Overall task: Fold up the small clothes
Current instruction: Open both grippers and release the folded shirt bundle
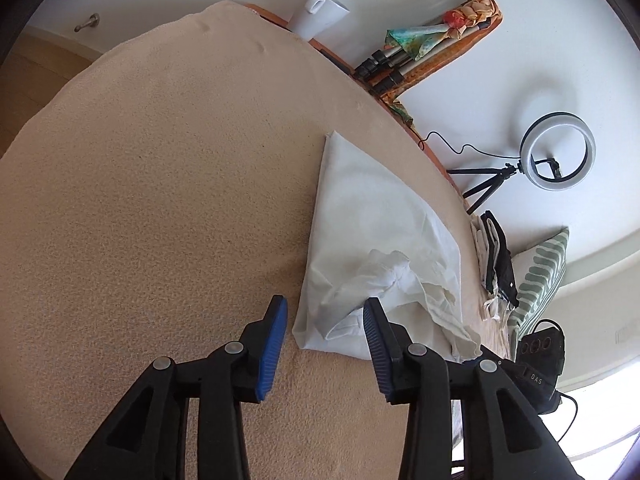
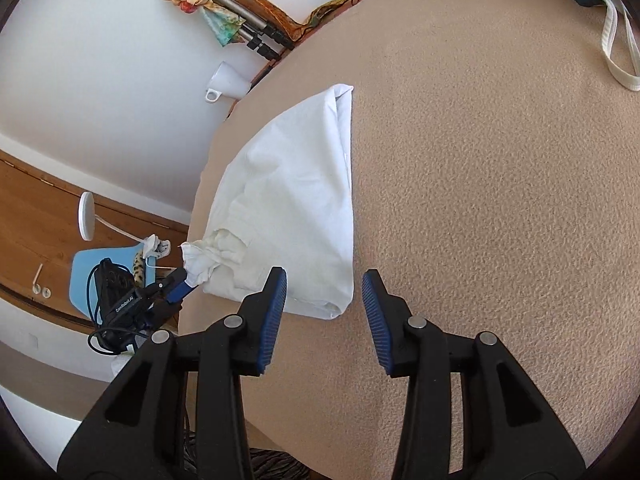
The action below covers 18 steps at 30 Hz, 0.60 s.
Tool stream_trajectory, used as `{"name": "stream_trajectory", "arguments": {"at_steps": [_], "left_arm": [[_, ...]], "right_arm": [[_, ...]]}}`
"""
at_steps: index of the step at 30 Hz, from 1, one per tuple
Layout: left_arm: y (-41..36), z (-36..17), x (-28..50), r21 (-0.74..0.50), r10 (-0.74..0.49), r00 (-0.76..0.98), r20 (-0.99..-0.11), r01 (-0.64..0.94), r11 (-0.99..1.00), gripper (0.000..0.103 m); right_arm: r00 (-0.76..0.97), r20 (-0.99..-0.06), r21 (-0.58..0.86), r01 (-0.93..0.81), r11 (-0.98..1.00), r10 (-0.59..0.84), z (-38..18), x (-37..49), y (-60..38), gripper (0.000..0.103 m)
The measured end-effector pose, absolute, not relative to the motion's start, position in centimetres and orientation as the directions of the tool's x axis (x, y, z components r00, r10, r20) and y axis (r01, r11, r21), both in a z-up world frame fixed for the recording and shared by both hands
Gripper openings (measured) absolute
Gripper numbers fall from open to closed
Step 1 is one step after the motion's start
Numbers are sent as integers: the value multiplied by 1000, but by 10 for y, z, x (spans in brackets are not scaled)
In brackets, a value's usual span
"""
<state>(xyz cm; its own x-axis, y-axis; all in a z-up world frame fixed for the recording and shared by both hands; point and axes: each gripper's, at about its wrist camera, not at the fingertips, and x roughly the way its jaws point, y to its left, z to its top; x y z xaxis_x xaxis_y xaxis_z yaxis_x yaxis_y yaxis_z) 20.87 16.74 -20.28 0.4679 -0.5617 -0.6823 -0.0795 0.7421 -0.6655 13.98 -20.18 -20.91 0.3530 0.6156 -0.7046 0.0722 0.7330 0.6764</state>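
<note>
A white garment (image 1: 368,236) lies folded lengthwise on the beige cloth-covered table (image 1: 160,184), with a crumpled bunch near its lower end. My left gripper (image 1: 325,324) is open, its jaws straddling the garment's near corner. In the right wrist view the same garment (image 2: 296,200) lies ahead and left. My right gripper (image 2: 325,300) is open just above its near corner. The left gripper (image 2: 176,286) shows there at the garment's crumpled end, touching the cloth.
A white mug (image 1: 318,12) and a tripod wrapped in a colourful scarf (image 1: 424,44) sit at the table's far edge. A ring light (image 1: 558,156), a pile of dark and white clothes (image 1: 496,256) and a striped cushion (image 1: 540,276) lie right. A white strap (image 2: 618,56) lies far right.
</note>
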Motion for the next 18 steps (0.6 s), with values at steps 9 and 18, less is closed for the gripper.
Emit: {"name": "stream_trajectory", "arguments": {"at_steps": [9,18], "left_arm": [[197,-204,212,-687,-526,515,-677,-186,702,38],[161,-214,218,-635,-549,400,-734,-117,764,28]], "right_arm": [[328,-658,744,150,651,678,-221,133,-208,42],[317,-676,733,187,655,666,-225,136,-208,45]]}}
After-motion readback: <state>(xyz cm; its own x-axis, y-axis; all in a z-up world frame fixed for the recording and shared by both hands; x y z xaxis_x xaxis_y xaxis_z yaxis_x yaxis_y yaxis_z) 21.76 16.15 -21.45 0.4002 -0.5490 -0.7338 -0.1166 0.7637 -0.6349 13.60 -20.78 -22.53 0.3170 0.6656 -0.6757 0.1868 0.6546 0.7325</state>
